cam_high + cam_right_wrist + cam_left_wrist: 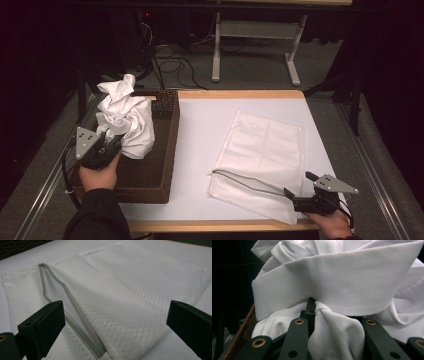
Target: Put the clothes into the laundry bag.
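A crumpled white cloth (pixel 125 117) hangs above the brown woven basket (pixel 150 170) at the table's left. My left gripper (pixel 111 141) is shut on the cloth's lower edge; in the left gripper view a bunch of the cloth (pixel 342 285) is pinched between the jaws. A white mesh laundry bag (pixel 262 155) lies flat on the white table top, its grey zipper (pixel 245 181) partly open along the near side. My right gripper (pixel 299 187) stands open at the bag's near right corner, with its jaws wide on either side of the mesh bag (pixel 120 302) and zipper (pixel 75 312).
A small dark perforated block (pixel 164 104) sits at the basket's far end. The table's wooden edge (pixel 240 94) runs along the far side. Beyond it stand a white table frame (pixel 255 35) and cables (pixel 172 65) on the floor.
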Available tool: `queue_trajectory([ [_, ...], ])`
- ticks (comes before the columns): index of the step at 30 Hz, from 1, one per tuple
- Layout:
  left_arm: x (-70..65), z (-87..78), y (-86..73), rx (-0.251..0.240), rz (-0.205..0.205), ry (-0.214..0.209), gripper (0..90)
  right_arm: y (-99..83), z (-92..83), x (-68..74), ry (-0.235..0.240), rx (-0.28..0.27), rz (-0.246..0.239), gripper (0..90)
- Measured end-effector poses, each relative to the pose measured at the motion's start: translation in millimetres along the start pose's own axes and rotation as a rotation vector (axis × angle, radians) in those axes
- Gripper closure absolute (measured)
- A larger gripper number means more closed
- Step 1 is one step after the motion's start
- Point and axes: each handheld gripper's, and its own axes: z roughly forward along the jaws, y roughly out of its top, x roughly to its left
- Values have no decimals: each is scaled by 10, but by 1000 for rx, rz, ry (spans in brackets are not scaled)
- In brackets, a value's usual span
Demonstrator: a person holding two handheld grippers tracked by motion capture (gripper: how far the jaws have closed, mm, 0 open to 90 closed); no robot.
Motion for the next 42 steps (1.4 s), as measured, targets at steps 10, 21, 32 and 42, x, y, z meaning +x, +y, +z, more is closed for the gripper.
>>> queue_trajectory([
  [10, -8, -54, 124, -25, -8, 4, 705, 3, -4, 0, -2, 1, 10, 25],
  [21, -243, -113, 377, -77, 20, -28, 706, 5, -8, 3, 0, -3, 6, 25],
  [32, -598, -17, 507, -110, 43, -97, 706, 3, -8, -1, 1, -5, 4, 25],
  [42, -887, 101, 556, -124, 48, -155, 706, 2, -9, -5, 2, -6, 6, 25],
])
